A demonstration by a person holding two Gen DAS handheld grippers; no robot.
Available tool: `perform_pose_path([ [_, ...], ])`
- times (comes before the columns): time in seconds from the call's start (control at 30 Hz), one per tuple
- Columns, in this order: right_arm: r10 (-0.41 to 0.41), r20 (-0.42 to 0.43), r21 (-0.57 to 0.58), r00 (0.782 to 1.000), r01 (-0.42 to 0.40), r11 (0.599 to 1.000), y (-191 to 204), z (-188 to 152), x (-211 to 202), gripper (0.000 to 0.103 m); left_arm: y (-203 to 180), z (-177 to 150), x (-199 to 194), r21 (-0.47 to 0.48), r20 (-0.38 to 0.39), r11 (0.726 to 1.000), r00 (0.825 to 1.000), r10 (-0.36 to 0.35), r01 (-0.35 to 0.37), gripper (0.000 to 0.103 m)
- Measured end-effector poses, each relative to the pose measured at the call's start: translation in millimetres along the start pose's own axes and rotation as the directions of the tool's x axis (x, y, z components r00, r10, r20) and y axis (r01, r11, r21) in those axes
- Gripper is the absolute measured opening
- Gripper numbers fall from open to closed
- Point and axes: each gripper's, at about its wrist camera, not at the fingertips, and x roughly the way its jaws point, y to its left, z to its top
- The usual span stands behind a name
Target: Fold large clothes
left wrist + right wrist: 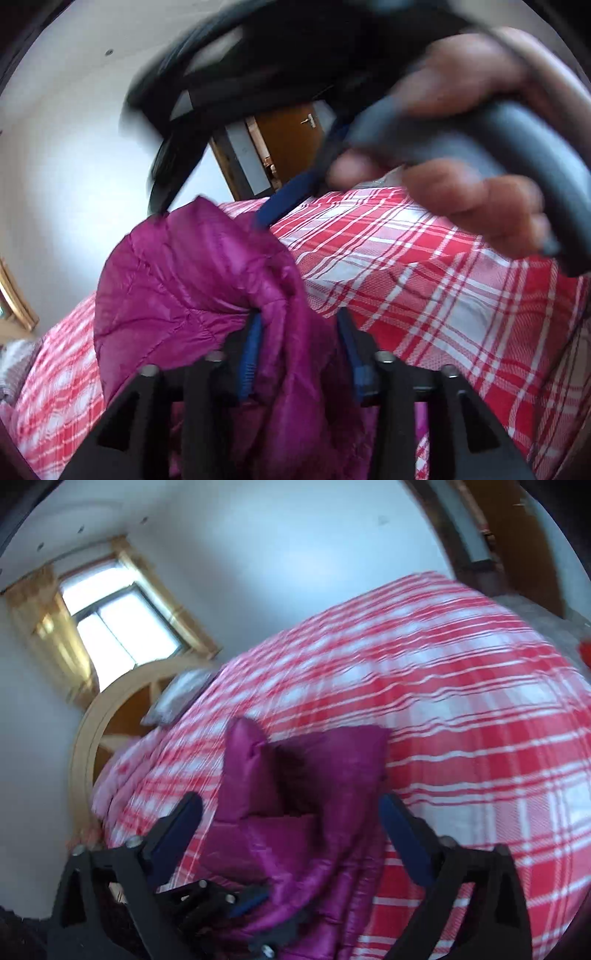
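A magenta quilted puffer jacket (177, 280) hangs bunched above the bed with the red and white plaid cover (424, 280). My left gripper (299, 317) is shut on a fold of the jacket between its blue pads. In the left wrist view my right gripper (269, 214) and the hand holding it are close, its blue finger touching the jacket's top edge. In the right wrist view the jacket (295, 812) lies between the wide-apart fingers of my right gripper (291, 801), which is open. Both views are blurred.
The plaid bed cover (443, 701) fills the area below. A pale wooden headboard (88, 731) and a grey pillow (177, 698) are at the left, with a curtained window (118, 627) above. A brown door (291, 129) stands beyond the bed.
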Motion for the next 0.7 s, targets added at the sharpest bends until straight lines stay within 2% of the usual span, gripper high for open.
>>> perform_pose_path([
  [0.07, -0.024, -0.081, -0.009, 0.996, 0.023, 1.0, 2, 4, 26, 0.069, -5, 3, -13, 0.008, 0.016, 1.0, 1.0, -0.006, 0.006, 0.048],
  [0.1, -0.081, -0.1, -0.023, 0.992, 0.079, 0.997, 3, 2, 33, 0.056, -6, 5, -21, 0.006, 0.023, 1.0, 1.0, -0.018, 0.018, 0.049],
  [0.17, -0.154, -0.106, -0.02, 0.982, 0.153, 0.988, -7, -4, 40, 0.055, -6, 6, -44, 0.003, 0.054, 0.999, 0.998, -0.037, 0.037, 0.051],
  [0.27, -0.187, -0.099, 0.017, 0.977, 0.19, 0.982, -24, -11, 39, 0.056, 13, -4, -90, -0.026, 0.156, 0.999, 0.987, -0.039, 0.044, 0.076],
  [0.3, -0.194, -0.101, 0.019, 0.976, 0.197, 0.98, -26, -12, 37, 0.056, 20, -8, -101, -0.039, 0.184, 0.999, 0.982, -0.028, 0.036, 0.087],
  [0.37, -0.223, -0.104, 0.008, 0.969, 0.225, 0.974, -28, -16, 37, 0.057, 43, -22, -117, -0.087, 0.216, 0.996, 0.976, 0.035, -0.016, 0.09],
  [0.43, -0.25, -0.111, -0.006, 0.962, 0.25, 0.968, -24, -17, 38, 0.058, 68, -35, -115, -0.149, 0.183, 0.987, 0.979, 0.095, -0.068, 0.091],
  [0.53, -0.307, -0.127, -0.029, 0.943, 0.306, 0.952, -16, -10, 46, 0.058, 103, -56, -84, -0.262, 0.047, 0.958, 0.99, 0.133, -0.116, 0.091],
  [0.57, -0.325, -0.132, -0.036, 0.936, 0.323, 0.946, -14, -9, 46, 0.058, 115, -66, -66, -0.318, -0.025, 0.94, 0.992, 0.125, -0.126, 0.091],
  [0.6, -0.349, -0.134, -0.037, 0.927, 0.347, 0.937, -11, -7, 45, 0.058, 120, -71, -55, -0.35, -0.062, 0.93, 0.993, 0.096, -0.112, 0.091],
  [0.63, -0.366, -0.134, -0.034, 0.921, 0.365, 0.93, -10, -7, 44, 0.058, 125, -79, -45, -0.4, -0.082, 0.913, 0.995, 0.054, -0.082, 0.091],
  [0.7, -0.411, -0.11, -0.015, 0.905, 0.412, 0.911, 5, 0, 35, 0.058, 127, -86, -38, -0.467, -0.06, 0.883, 0.998, 0.017, -0.043, 0.091],
])
